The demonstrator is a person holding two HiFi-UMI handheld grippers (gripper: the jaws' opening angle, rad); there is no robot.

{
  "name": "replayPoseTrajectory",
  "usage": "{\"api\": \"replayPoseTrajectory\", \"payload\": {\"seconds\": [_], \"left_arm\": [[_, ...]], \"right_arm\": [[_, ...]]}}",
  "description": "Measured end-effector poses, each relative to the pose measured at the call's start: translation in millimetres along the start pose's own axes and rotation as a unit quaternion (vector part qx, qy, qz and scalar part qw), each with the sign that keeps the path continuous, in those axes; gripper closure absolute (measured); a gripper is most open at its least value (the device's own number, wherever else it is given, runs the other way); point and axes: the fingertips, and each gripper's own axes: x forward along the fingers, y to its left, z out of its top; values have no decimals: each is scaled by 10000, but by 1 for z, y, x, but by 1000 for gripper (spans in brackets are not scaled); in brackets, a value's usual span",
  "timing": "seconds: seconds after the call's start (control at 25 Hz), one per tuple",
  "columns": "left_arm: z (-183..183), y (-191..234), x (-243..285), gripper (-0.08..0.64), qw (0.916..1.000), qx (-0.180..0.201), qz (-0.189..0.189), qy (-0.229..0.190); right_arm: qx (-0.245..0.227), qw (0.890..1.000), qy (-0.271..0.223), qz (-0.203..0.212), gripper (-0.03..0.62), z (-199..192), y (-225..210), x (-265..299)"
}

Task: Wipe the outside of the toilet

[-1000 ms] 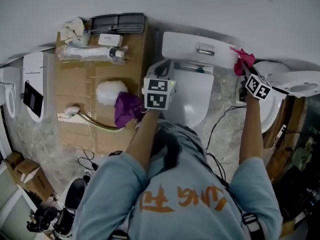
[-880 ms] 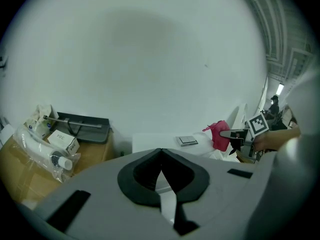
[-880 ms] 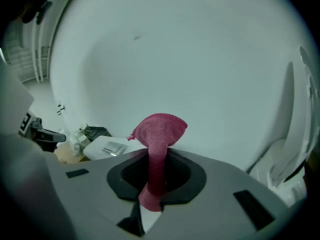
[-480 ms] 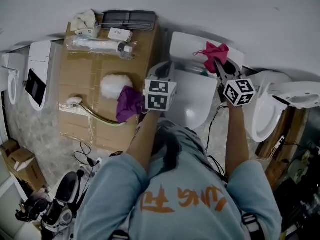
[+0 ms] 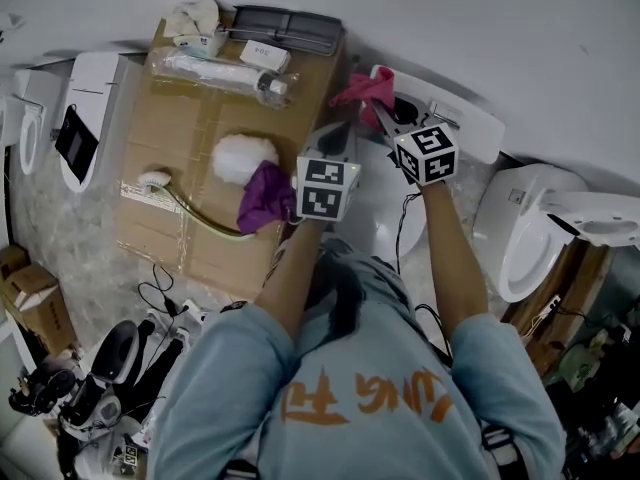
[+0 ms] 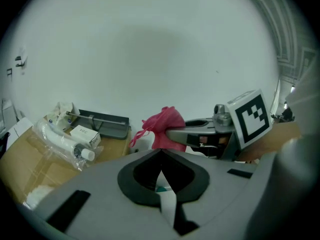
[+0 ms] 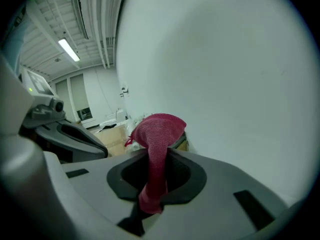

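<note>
Over on the left, the cardboard sheet is carrying the spare kit, with a purple cloth lying at its near edge, and none of it is being used. Next along, the left hand-held gripper is hovering over the toilet with its jaws pressed together on nothing, so it is idling. It is sitting just beside the working hand, and I'd be wanting it drawn a little aside so the two aren't knocking.

Now the action: the pink cloth is bunching at the left end of the tank. It is being pinched in the right hand-held gripper, whose jaws are biting on the cloth's tail while the rest is ballooning out in front. Whether the fabric is actually pressing on the porcelain or riding just off it is hard to say from above.

For a good wipe here, I'm judging that the cloth should be leading, not the plastic jaws. That means tilting the gripper so the fabric is lying flat on the tank, pressing lightly, and sweeping in long overlapping passes. The bite is looking narrow, so going gently should be stopping the cloth from dragging out. To the right, the tank's far end and the bowl's flank are waiting their turn
</note>
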Motion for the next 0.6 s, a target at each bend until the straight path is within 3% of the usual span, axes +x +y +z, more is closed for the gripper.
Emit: {"api": "replayPoseTrajectory", "payload": {"seconds": [0.28,0.6], "left_arm": [[-13,3,-2,535,9998,17,117,130],[-19,-2,3,535,9997,118,113,178]], "right_arm": [[-22,9966,815,-125,525,-51,0,21],[-315,9929,1099,-335,526,-62,-10,6]]}}
